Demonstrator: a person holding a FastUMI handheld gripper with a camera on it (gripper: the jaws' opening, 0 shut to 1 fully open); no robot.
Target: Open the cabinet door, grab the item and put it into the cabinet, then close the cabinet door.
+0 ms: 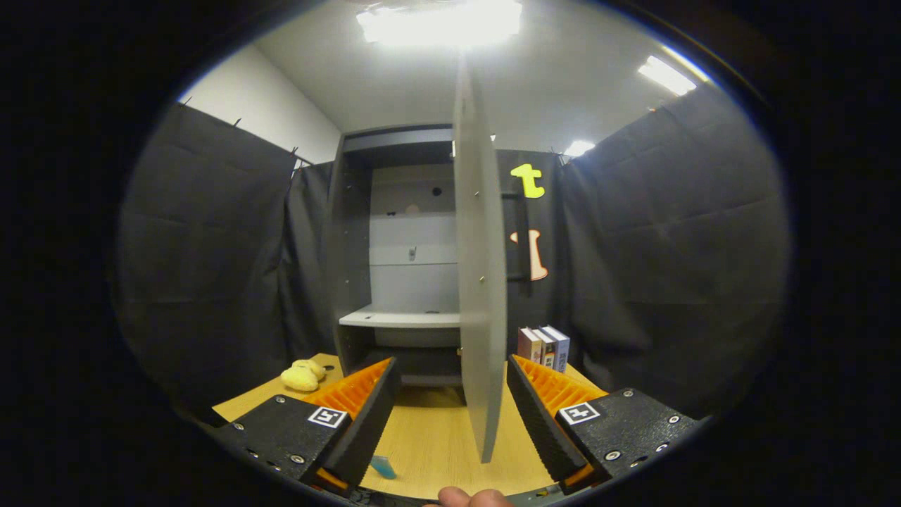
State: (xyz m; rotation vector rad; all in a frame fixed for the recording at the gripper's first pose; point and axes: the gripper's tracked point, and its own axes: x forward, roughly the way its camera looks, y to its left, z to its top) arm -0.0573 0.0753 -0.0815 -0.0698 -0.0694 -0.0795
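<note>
The fingers [450, 394] are spread wide and hold nothing; the open door [481, 282] stands edge-on between them, its lower corner reaching down into the gap, touching neither finger as far as can be told. The door swings out from the cabinet [352, 239], which stands at the back of the wooden surface [436, 443] against the dark booth wall. Inside the cabinet a pale shelf [398, 319] runs across at mid height, with a darker space below it and a light back panel above. A yellow soft toy [303, 375] lies on the surface to the left of the cabinet, just beyond the left finger and outside the cabinet. A few books [543, 346] stand upright on the surface right of the door, beyond the right finger. A small blue object [384, 466] lies on the surface close by the left finger. A fingertip of the person's hand [468, 498] shows at the near edge, below the fingers.
</note>
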